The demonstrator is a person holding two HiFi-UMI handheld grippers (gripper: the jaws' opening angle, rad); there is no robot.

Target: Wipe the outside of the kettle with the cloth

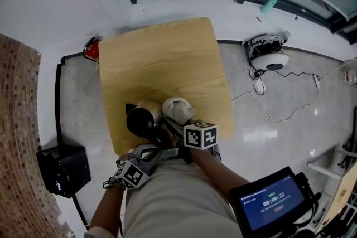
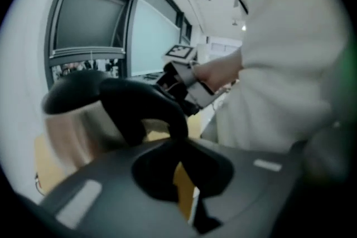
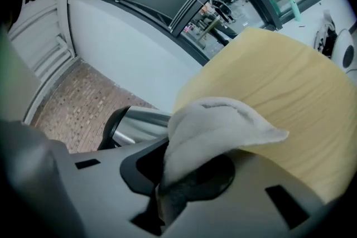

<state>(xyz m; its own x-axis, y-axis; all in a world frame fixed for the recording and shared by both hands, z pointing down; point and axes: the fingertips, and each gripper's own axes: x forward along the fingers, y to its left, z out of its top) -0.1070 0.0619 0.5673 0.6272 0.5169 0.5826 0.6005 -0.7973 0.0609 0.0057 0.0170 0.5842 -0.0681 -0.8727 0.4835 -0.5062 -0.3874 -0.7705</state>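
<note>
The steel kettle point(image 1: 140, 115) with a black lid and handle stands at the near edge of the wooden table point(image 1: 162, 61). My left gripper point(image 1: 158, 140) reaches in from below and is shut on the kettle's black handle point(image 2: 142, 108); the handle's lower end sits pinched between the jaw tips of the left gripper point(image 2: 179, 145). The white cloth point(image 1: 177, 108) lies against the kettle's right side. My right gripper point(image 1: 174, 122) is shut on it. In the right gripper view the cloth point(image 3: 217, 125) bulges out of the right gripper point(image 3: 167, 175), with the kettle point(image 3: 139, 120) just left of it.
The far part of the table is bare wood. A black box point(image 1: 64, 167) sits on the floor at the left by a brick wall. A white device with cables point(image 1: 273, 59) lies on the floor at the right. A timer screen point(image 1: 270, 200) is at the bottom right.
</note>
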